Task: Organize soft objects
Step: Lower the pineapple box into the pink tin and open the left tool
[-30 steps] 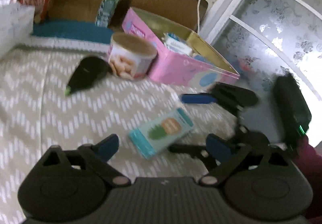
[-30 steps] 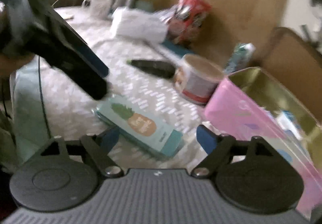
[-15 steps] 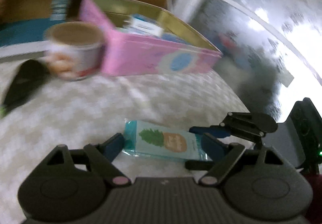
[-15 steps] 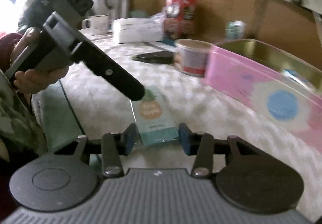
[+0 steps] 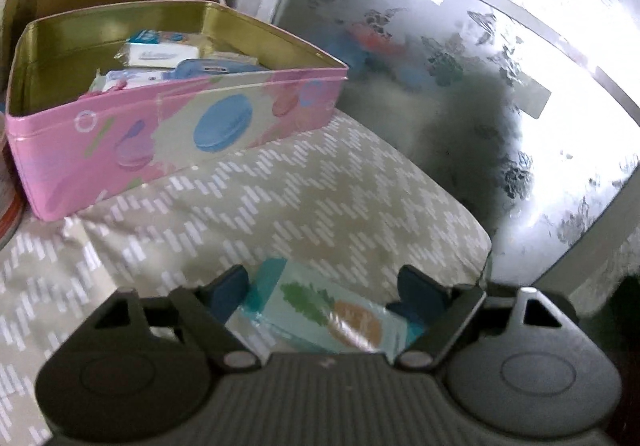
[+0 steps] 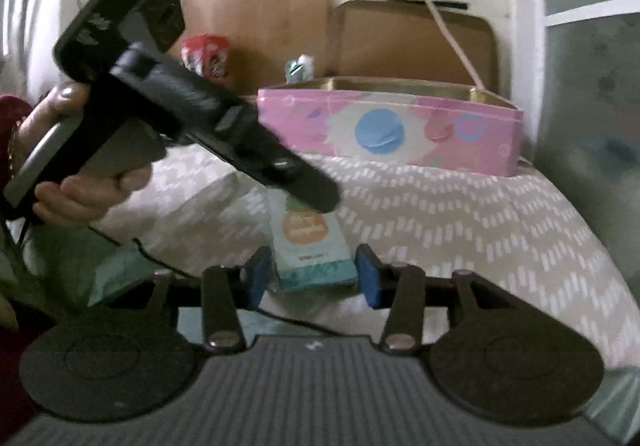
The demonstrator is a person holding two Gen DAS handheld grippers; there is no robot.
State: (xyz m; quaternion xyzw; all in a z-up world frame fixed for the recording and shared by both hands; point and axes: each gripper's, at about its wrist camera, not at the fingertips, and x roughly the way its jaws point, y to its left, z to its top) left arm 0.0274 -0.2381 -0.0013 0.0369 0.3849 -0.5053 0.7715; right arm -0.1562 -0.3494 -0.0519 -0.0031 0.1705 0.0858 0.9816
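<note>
A teal tissue pack (image 5: 324,316) with a pineapple print lies on the chevron cloth near the table's corner. My left gripper (image 5: 324,288) is open, its jaws either side of the pack from above. In the right wrist view the pack (image 6: 310,246) lies between my right gripper's (image 6: 310,276) blue pads (image 6: 366,280), close to its near end; I cannot tell if they touch it. The left gripper's body (image 6: 224,137) hangs over the pack's far end. A pink tin (image 5: 132,133) behind holds several soft packs (image 5: 160,55).
The cloth-covered table's corner (image 5: 476,242) drops off to the right beside a frosted glass door (image 5: 500,65). A round tub's edge (image 5: 6,201) stands left of the tin. A red bag (image 6: 206,55) and brown boards (image 6: 412,41) stand behind.
Both grippers have closed in on the tissue pack. The left one moved right and down over it. The right one's jaws narrowed around its near end.
</note>
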